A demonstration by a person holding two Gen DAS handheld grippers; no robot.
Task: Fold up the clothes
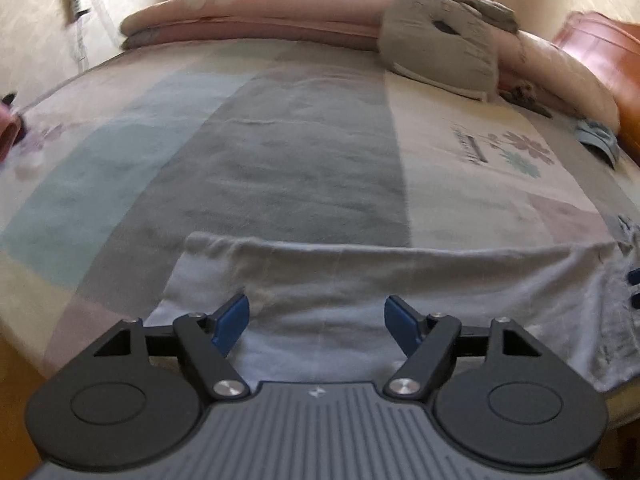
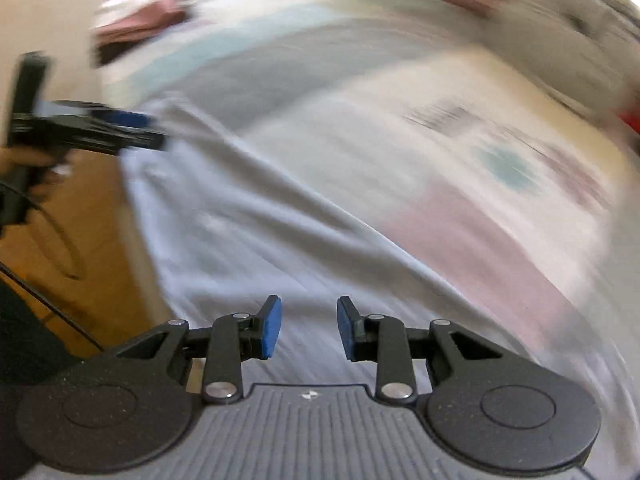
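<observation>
Left wrist view: your left gripper (image 1: 317, 324) has its jaws spread wide with nothing between them. The blue pads (image 1: 232, 322) sit over the near part of a pale grey-white cloth garment (image 1: 360, 280), which lies flat on the bed; whether the pads touch it you cannot tell. The garment's far folded edge runs straight across just ahead of the jaws and extends well to their right. It rests on a bedspread of grey, pale blue, cream and pink blocks with a flower print (image 1: 300, 140). Far ahead of the jaws lie a stack of folded pink quilts (image 1: 248, 16), and, ahead to the right, a grey round cushion (image 1: 440, 40). An orange-brown wooden headboard (image 1: 604, 56) stands at the far right.

Right wrist view (heavily motion-blurred; fine detail is not legible): your right gripper (image 2: 309, 328) also has its jaws parted, less widely, and is holding nothing. The same pale garment (image 2: 248, 220) lies directly beneath and ahead of the jaws, stretching away to the upper left. There, well left of the jaws, your left gripper (image 2: 136, 128) appears at the garment's far end, held by a hand (image 2: 36, 168). A pink folded item (image 2: 140, 12) lies far ahead to the left.
</observation>
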